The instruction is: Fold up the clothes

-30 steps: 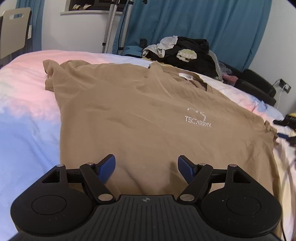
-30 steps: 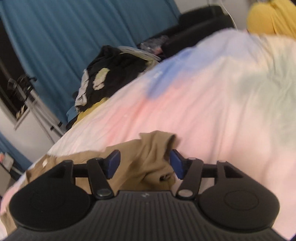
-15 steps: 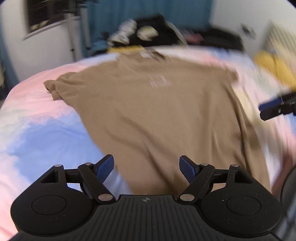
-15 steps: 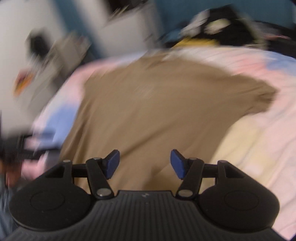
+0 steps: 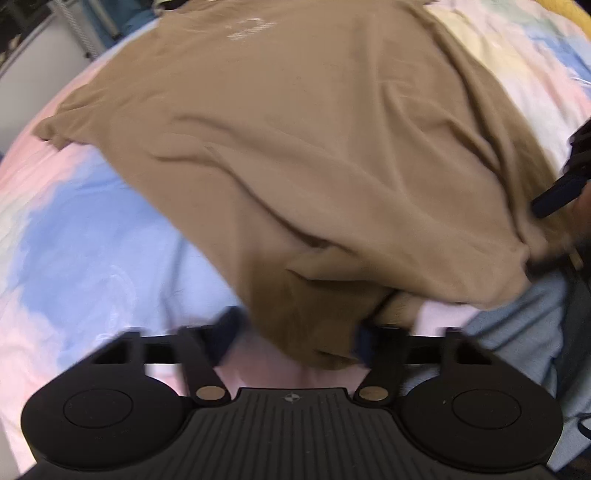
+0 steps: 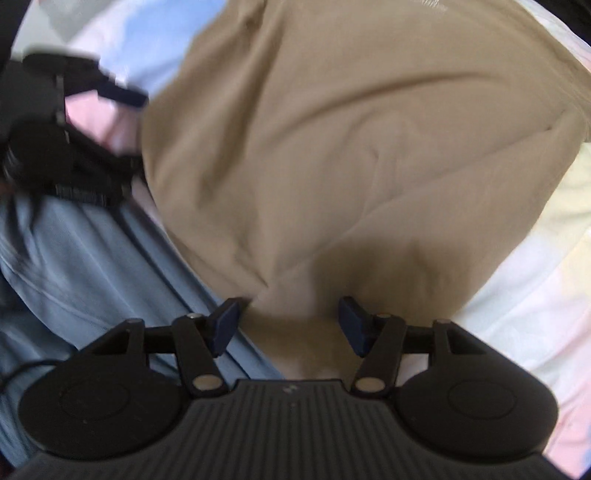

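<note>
So, the tan t-shirt (image 5: 314, 140) is lying spread out on the bed (image 5: 92, 240), on the pastel pink-and-blue sheet, with its white chest print (image 5: 253, 29) way up at the far end and one sleeve (image 5: 55, 129) sticking out to the left.

Starting on the left side: the left gripper (image 5: 295, 332) is sitting right at the near hem, jaws standing wide apart. A bunched-up fold of the hem is drooping down between the two blue fingertips (image 5: 231, 328). It's pretty smeared there, so I can't tell if the cloth is actually touching either pad, but nothing is pinched.

Moving right along the hem, the fabric is rumpled and lifting into a ridge near the bottom right corner. That's where the right gripper (image 5: 557, 192) is poking in from the edge of the left camera's view, one blue finger lying right against the shirt's edge.

From the right gripper's (image 6: 291, 321) own camera, its jaws are wide open too, straddling the corner of the hem without closing on it. The shirt is filling most of that view, with the sheet showing pale yellow and white off to the right. A person's light blue trouser leg (image 6: 92, 266) is right beside the hem on the left, and the left gripper (image 6: 74, 147) is showing up blurry in the upper left of that view.
</note>
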`<state>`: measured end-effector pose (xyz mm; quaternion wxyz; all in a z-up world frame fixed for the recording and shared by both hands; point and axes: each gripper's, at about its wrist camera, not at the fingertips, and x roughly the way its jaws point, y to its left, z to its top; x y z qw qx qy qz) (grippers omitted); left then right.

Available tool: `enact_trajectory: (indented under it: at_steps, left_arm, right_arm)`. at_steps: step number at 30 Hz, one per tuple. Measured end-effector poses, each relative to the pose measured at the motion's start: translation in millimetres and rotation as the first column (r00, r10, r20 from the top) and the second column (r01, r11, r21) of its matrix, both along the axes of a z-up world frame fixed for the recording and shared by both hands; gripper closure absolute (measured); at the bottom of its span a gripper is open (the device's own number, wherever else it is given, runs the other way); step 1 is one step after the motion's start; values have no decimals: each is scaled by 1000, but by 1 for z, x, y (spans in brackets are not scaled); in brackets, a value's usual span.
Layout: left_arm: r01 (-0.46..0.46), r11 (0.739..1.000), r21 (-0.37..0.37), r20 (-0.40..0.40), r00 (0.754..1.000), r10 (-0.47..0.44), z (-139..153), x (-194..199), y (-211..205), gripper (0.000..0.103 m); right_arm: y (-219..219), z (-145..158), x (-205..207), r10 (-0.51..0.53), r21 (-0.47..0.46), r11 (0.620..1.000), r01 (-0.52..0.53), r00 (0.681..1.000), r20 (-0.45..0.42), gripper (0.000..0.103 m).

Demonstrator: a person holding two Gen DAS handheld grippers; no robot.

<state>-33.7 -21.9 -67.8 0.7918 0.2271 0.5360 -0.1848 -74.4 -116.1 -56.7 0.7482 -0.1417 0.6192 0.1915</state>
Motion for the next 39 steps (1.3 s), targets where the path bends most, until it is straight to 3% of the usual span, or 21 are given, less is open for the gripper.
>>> enact_trajectory:
  at_steps: [1, 3, 9, 13, 16, 19, 21, 23, 27, 30, 33, 36, 39]
  left_arm:
    - [5, 1000, -8, 3, 1000, -5, 3, -3, 3, 85]
    - [19, 1000, -22, 19, 1000, -19, 13, -7, 11, 91]
    - [68, 997, 33, 55, 996, -69, 50, -13, 43, 92]
    - [89, 993, 82, 30, 995, -91, 46, -16, 46, 92]
    - [91, 989, 118, 11, 996, -93, 35, -17, 43, 91]
    - [94, 983, 155, -8, 996, -94, 24, -18, 39, 82]
    - [91, 984, 153, -2, 996, -91, 26, -21, 41, 53]
    - [81, 989, 120, 23, 996, -85, 35, -23, 43, 35]
    - [63, 998, -1, 41, 997, -62, 55, -28, 55, 31]
    - [36, 995, -97, 59, 998, -30, 69, -27, 63, 31]
    - [-9, 984, -181, 101, 994, 28, 79, -18, 61, 31]
    - [-44, 963, -265, 165, 982, 90, 87, -2, 50, 31]
    - [-87, 929, -359, 221, 959, 175, 88, 17, 35, 27]
  right_arm:
    - [2, 4, -1, 24, -27, 999, -23, 1000, 15, 98]
    - [-6, 23, -2, 17, -24, 1000, -15, 998, 65, 99]
    - [-79, 88, -1, -100, -42, 993, 108, 981, 167, 99]
    - [-124, 94, -4, -177, -36, 982, 184, 973, 151, 99]
    - [-125, 85, -6, -181, -56, 980, 190, 974, 134, 100]
    - [-122, 82, -10, -178, -60, 981, 186, 977, 120, 99]
    - [-116, 96, -15, -171, -56, 982, 178, 978, 121, 97]
    - [-116, 103, -22, -172, -43, 983, 179, 977, 127, 91]
    - [-124, 114, -28, -184, 17, 983, 184, 971, 151, 58]
    - [-123, 118, -24, -187, 83, 981, 175, 967, 171, 57]
    - [-128, 125, -9, -242, 140, 967, 214, 942, 231, 56]
    - [-144, 128, 17, -377, 245, 918, 312, 880, 289, 53]
    - [-168, 120, 46, -550, 381, 819, 428, 776, 310, 46]
